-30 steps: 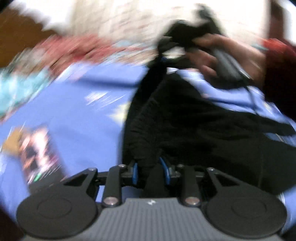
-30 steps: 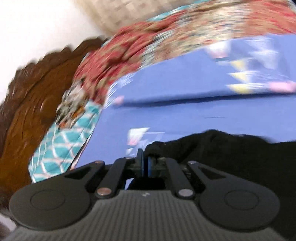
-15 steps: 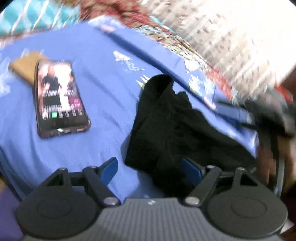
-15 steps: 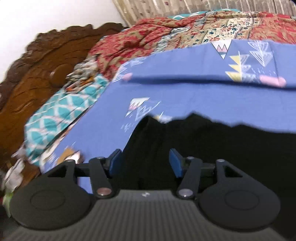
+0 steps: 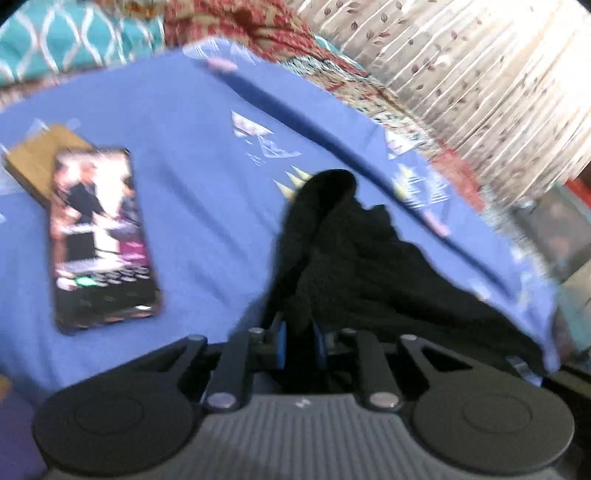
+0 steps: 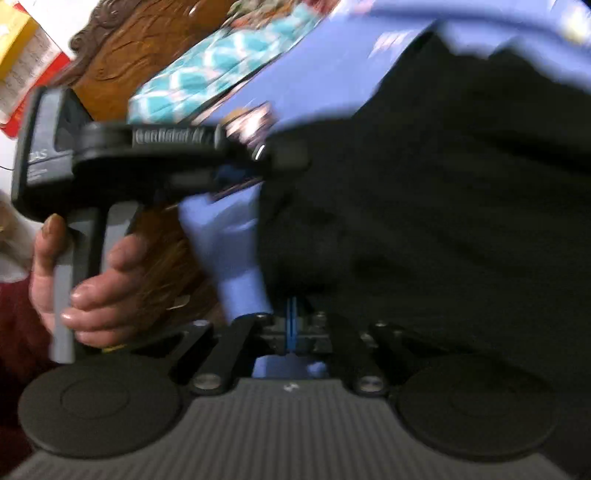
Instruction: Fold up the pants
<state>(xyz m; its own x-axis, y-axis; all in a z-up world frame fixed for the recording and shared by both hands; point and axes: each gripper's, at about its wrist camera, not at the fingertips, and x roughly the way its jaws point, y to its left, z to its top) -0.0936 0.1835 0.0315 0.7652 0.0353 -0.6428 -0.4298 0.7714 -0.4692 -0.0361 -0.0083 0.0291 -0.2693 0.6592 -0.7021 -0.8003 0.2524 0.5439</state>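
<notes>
Black pants (image 5: 369,266) lie crumpled on a blue patterned bedsheet (image 5: 207,177). My left gripper (image 5: 300,343) is closing, its blue pads pinching a ridge of the black fabric at the near edge. In the right wrist view the pants (image 6: 443,203) fill the right half. My right gripper (image 6: 291,325) is shut, pads pressed together with their tips tucked into the pants' near edge. The left gripper (image 6: 266,166) shows there too, held by a hand (image 6: 92,280), biting the pants' edge just beyond the right one. Both views are blurred.
A lit phone (image 5: 99,236) lies on the sheet to the left of the pants, partly on a brown flat item (image 5: 40,158). A red patterned blanket (image 5: 258,26) and a curtain (image 5: 480,74) lie beyond. A teal cloth (image 6: 221,66) and a carved wooden headboard (image 6: 140,62) stand at the left.
Both grippers let go, stood open half a second ago, and have shut again on the pants' near edge. The right gripper dropped and swung beside the left one.
</notes>
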